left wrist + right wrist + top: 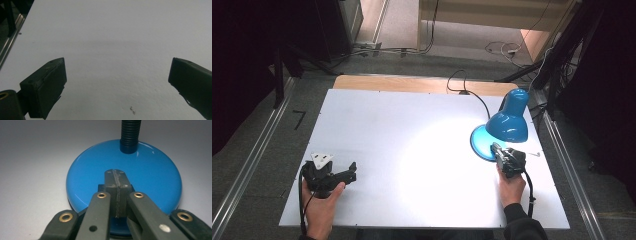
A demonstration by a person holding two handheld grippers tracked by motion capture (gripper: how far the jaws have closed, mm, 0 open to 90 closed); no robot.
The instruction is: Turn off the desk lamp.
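Two tongs at work: your right tongs [116,178], closed and empty, press the lit blue lamp's base [150,175]; your left tongs [343,175] rest wide open on the worktop [412,150].

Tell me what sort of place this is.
Probably a lab or recording workspace: a bare white table between metal floor rails, loose cables on grey carpet, dark curtains at the sides, and a lit blue desk lamp.

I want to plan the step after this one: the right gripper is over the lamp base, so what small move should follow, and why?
Probably lift the right gripper slightly. Its jaws are shut over the blue lamp base, and the lamp already lights the table.
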